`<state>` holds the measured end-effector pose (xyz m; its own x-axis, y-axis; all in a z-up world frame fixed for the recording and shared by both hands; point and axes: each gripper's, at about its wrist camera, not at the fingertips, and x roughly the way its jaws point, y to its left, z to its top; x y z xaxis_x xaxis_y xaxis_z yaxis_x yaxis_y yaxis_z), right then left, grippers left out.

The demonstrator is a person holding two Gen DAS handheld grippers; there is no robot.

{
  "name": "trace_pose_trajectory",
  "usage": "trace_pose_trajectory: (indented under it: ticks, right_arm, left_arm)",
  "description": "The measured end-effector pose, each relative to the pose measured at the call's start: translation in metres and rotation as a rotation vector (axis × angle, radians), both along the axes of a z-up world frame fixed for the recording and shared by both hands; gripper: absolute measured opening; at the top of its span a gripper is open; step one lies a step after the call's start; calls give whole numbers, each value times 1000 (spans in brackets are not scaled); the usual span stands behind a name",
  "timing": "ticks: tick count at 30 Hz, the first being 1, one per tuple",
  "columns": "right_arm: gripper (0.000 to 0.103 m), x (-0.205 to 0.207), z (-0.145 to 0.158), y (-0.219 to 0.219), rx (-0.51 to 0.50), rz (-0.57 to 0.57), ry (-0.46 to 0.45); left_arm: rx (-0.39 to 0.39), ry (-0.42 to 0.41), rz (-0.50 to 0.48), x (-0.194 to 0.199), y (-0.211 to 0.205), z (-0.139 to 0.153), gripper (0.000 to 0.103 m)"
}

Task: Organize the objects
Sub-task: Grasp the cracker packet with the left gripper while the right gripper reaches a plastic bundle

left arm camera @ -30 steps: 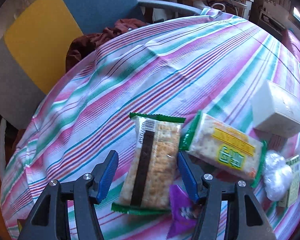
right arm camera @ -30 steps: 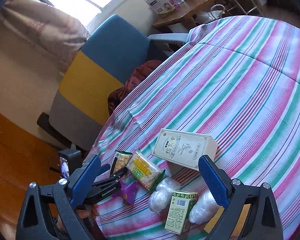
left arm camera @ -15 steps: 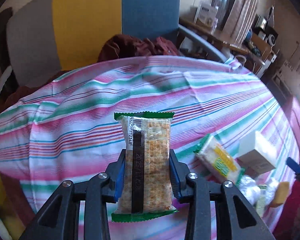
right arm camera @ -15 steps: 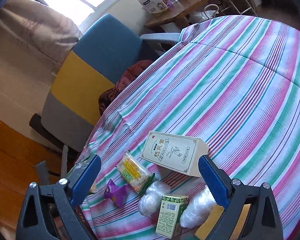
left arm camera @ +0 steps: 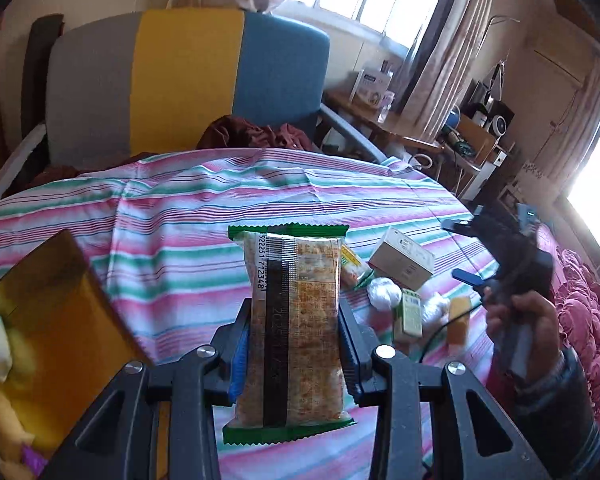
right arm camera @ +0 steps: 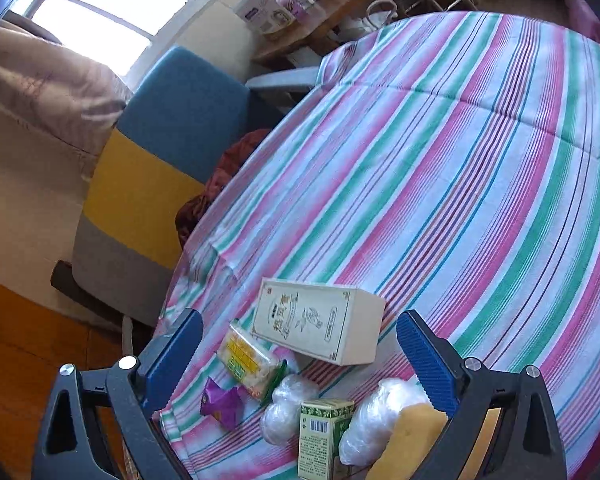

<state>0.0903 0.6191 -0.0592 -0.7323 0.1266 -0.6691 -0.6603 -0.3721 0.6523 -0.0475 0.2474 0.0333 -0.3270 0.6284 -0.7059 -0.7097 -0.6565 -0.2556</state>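
The left tongs are clamped on a cracker packet with green crimped ends, its barcode end up; the jaws have just been closing and now press its two long sides, holding it upright in the lower centre of the left wrist view, off the striped tabletop. At the lower left of that view stands an open yellow box with pale things inside. To the right, a hand holds the right tongs. In the right wrist view the right tongs stand wide apart with nothing between the pads, above a cluster at the tabletop's near edge: a cream carton with printed characters, a second cracker packet with a yellow label just left of it, a purple wrapper, two clear plastic-wrapped bundles, a small green box standing between them, and a yellow sponge at the lower right. A blue, yellow and grey chair stands beyond the tabletop's left edge.
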Motion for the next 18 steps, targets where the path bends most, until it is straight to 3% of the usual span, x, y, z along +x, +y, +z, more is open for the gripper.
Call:
trace_pose_trajectory:
  ticks: [3, 5, 8, 12, 18]
  right_arm:
    - [91, -13, 0, -9, 0, 82, -56]
    - [77, -16, 10, -18, 46, 149, -84]
    - [69, -11, 30, -27, 125, 238, -128]
    - [69, 5, 43, -30, 206, 332, -222]
    - [69, 4, 18, -41, 243, 425, -397]
  left_arm:
    - [17, 22, 9, 17, -30, 5, 38]
    - [21, 31, 15, 26, -48, 5, 38]
    - [37, 17, 34, 32, -74, -2, 38]
    - [62, -16, 66, 35, -98, -13, 38]
    - [85, -57, 102, 39, -119, -26, 38]
